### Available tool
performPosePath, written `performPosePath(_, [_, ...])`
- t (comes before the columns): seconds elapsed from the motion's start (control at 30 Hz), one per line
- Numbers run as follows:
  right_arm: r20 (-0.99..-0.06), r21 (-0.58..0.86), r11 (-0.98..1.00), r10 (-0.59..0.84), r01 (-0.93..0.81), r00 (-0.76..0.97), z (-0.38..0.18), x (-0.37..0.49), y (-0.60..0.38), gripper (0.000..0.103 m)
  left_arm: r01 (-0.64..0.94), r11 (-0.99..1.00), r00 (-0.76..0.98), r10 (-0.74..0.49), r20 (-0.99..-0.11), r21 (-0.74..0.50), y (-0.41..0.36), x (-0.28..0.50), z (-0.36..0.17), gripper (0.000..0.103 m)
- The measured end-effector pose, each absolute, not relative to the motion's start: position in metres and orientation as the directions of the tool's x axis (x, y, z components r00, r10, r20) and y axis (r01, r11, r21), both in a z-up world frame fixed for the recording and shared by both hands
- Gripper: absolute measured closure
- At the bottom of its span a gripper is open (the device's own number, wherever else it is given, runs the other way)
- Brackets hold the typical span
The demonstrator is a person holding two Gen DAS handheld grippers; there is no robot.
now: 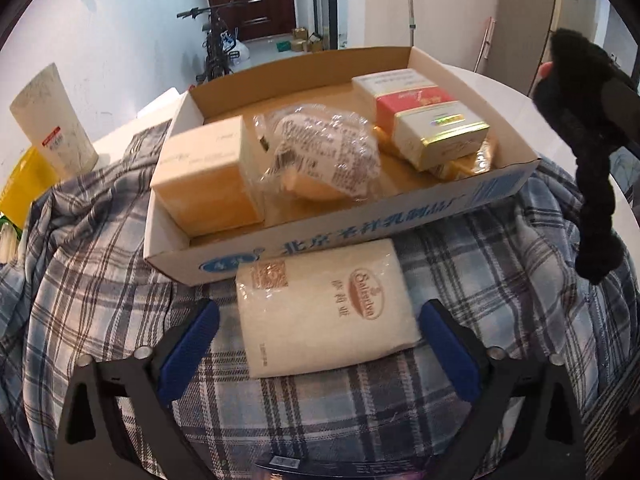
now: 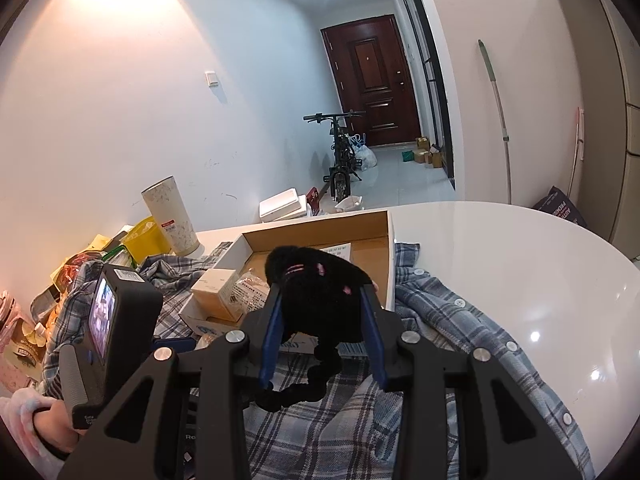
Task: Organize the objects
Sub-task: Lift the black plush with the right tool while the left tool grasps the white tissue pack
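Over plaid cloth | left gripper [image 1: 320,344] tilted down, jaws released astride tissue pack [image 1: 326,304] | right gripper [image 2: 322,336] jaws grasping black plush [image 2: 316,284]

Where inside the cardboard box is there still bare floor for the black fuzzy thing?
Inside the cardboard box, bare floor runs along the far wall behind the plastic-wrapped bundle, from the cream box to the stacked cartons. A narrower strip lies along the near wall. The right end is crowded. The black fuzzy item is in the right gripper.
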State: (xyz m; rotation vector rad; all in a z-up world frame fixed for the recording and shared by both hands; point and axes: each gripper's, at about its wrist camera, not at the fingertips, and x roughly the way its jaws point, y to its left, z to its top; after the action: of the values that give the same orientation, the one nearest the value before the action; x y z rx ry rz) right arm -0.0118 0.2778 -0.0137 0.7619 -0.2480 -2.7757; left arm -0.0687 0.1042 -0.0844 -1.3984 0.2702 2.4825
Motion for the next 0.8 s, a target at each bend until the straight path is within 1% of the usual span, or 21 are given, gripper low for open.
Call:
performPosePath(0.07, [-0.479, 0.223, -0.956, -0.278, 0.191, -0.833, -0.014, -0.012, 0.277, 0.067, -0.329, -0.944, -0.482, 0.167, -0.86, 0.001, 0.1, -0.069, -0.083, 0.019])
performPosePath(0.1, [-0.482, 0.223, -0.956, -0.279, 0.192, -0.831, -0.015, -0.013, 0.277, 0.067, -0.329, -0.944, -0.482, 0.174, -0.859, -0.006, 0.098, -0.067, -0.082, 0.021])
performPosePath(0.33, [-0.495, 0.219, -0.959, -0.269, 0.181, -0.826, -0.019, -0.017, 0.278, 0.067, -0.312, -0.949, -0.572, 0.214, -0.792, -0.031, 0.082, -0.046, -0.049, 0.023])
performPosePath(0.57, [-0.488, 0.215, -0.96, -0.265, 0.18, -0.832, -0.019, -0.016, 0.279, 0.067, -0.299, -0.953, -0.721, 0.189, -0.667, 0.053, 0.074, -0.015, -0.008, 0.023])
performPosePath(0.73, [-0.473, 0.23, -0.958, -0.262, 0.169, -0.841, -0.017, -0.013, 0.281, 0.067, -0.322, -0.946, -0.75, 0.226, -0.622, 0.045, 0.074, -0.006, 0.01, 0.023])
performPosePath(0.8, [-0.481, 0.228, -0.961, -0.251, 0.156, -0.84, -0.018, -0.014, 0.281, 0.067, -0.324, -0.945, -0.765, 0.236, -0.599, 0.041, 0.074, -0.005, 0.018, 0.023])
